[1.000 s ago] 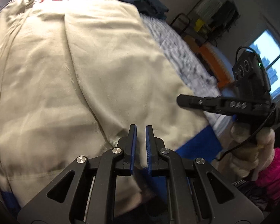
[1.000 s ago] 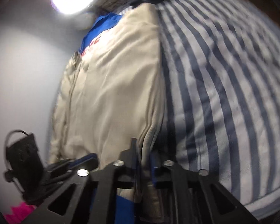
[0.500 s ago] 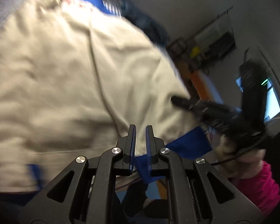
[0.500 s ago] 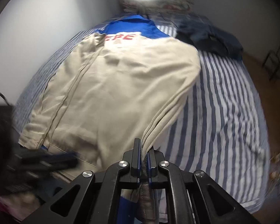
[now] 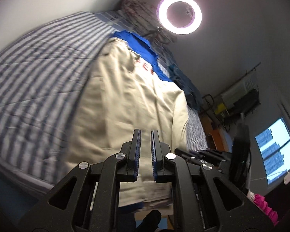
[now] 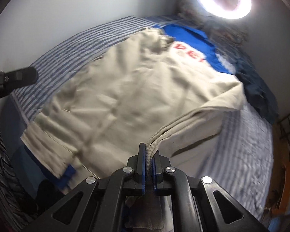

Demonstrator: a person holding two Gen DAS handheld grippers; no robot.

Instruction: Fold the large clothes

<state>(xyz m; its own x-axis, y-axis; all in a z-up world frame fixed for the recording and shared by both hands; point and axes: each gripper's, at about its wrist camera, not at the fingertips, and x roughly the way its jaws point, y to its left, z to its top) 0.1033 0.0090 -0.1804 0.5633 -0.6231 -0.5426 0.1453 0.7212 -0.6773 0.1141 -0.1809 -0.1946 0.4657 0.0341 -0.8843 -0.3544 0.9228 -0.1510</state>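
Right wrist view: beige zip jacket with blue collar and red lettering spread on striped bedsheet, side edge pinched tight in right claw. Left claw nearly shut, apparently empty. Best carried across level, kept taut, laid square.

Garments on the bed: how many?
2. The beige and blue jacket is spread across the striped bedspread; a dark blue garment is heaped beyond it near the far wall. More may be hidden.
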